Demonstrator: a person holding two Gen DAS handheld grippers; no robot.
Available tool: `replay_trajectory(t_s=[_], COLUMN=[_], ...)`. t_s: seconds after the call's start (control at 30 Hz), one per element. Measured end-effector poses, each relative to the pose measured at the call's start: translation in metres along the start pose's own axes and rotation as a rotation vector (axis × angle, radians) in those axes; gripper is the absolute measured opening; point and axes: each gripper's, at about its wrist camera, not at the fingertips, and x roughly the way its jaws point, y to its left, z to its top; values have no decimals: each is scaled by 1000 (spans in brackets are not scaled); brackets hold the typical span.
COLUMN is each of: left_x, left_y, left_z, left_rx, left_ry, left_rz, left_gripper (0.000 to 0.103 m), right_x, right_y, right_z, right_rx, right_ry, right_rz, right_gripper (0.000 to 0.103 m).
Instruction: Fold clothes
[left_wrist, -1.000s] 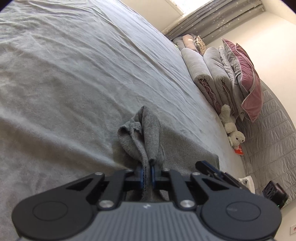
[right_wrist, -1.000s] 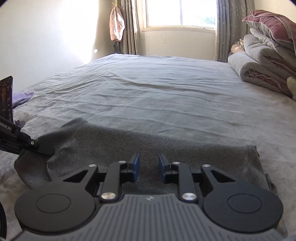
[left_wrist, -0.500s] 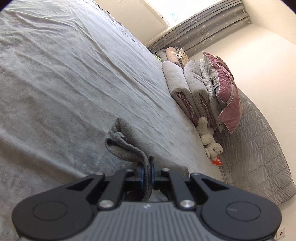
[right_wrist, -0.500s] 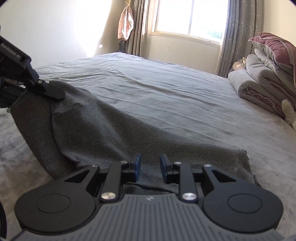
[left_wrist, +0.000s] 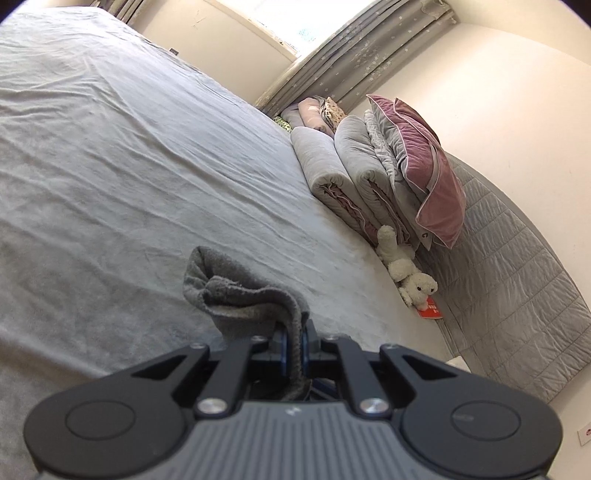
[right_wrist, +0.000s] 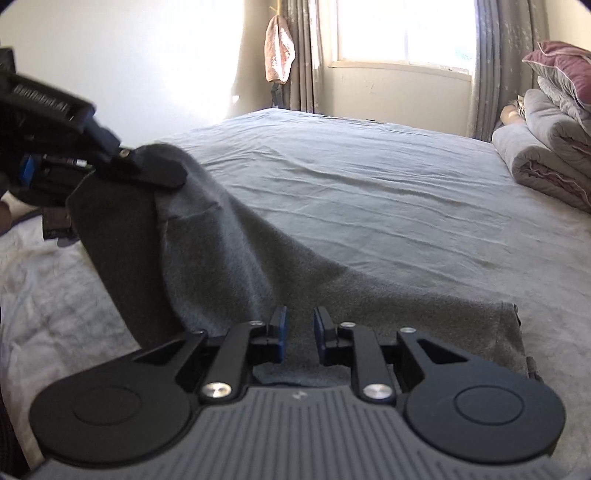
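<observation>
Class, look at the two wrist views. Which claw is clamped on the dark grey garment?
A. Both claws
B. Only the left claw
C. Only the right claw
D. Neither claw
B: the left claw pinches a bunched edge of the grey garment and holds that end up off the bed, while the right claw stands open above the cloth.

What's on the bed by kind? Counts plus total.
Dark grey garment: 1
Rolled grey quilts: 2
Pink pillow: 1
White plush toy: 1
Total: 5
</observation>
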Motion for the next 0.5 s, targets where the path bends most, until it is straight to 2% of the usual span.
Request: replay_trajectory(t_s=[0.27,0.33,0.4,0.5], left_x=[3,4,9,14], left_y=[-12,-14,-17,-25], left_z=[1,0,0,0], left_rx=[44,49,49,61], left_ry=[-6,-6,2,10], left_rz=[21,23,32,41], left_gripper=[7,7,7,7], right_x=[45,60,77,84], right_y=[-60,-66,-72,-80], right_z=[19,19,17,13], right_rx=[400,458,508,591], right_ry=[3,35,67,78], right_rz=[116,123,129,154], right_gripper=[16,15,10,8])
